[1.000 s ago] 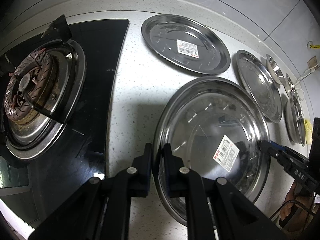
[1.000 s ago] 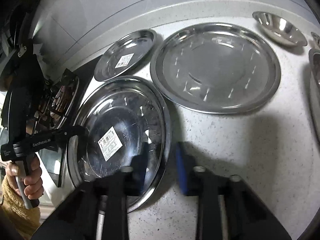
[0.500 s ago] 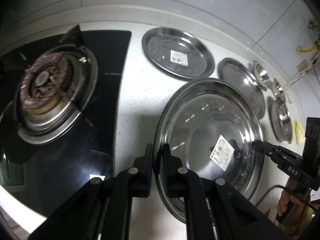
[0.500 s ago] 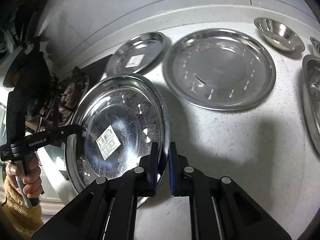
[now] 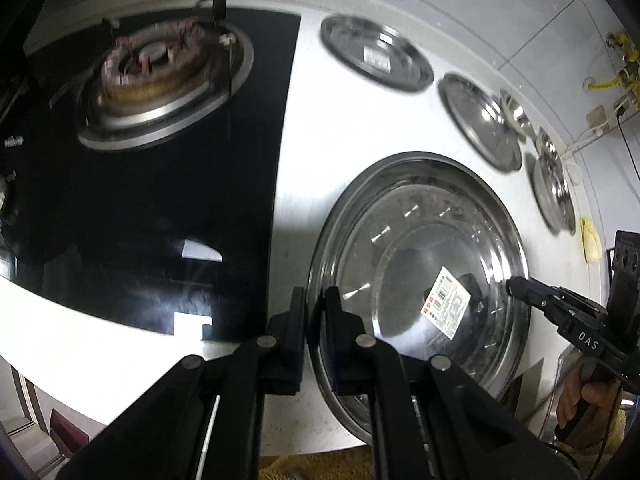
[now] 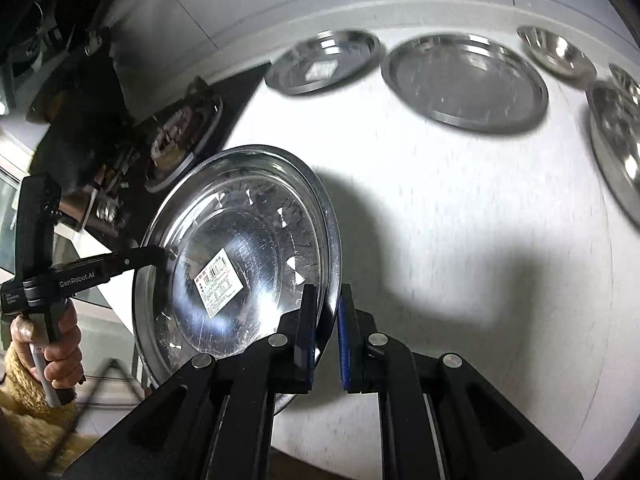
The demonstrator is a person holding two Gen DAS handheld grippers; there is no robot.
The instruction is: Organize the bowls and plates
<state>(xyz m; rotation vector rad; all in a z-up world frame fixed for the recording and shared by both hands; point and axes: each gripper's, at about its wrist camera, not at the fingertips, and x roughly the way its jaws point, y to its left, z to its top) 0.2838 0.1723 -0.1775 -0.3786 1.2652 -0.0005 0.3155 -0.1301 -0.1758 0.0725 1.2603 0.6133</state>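
Plate [image 5: 400, 240]: lg steel, white barcode sticker [image 5: 446, 307]

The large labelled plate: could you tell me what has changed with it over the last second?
The large plate has been lifted off the counter and carried toward the counter's front edge, away from the other dishes. The right gripper, a second ago blurred beside the rim, is now shut on it opposite the left gripper, which stays clamped. The small labelled plate and the unlabelled plate stayed put.
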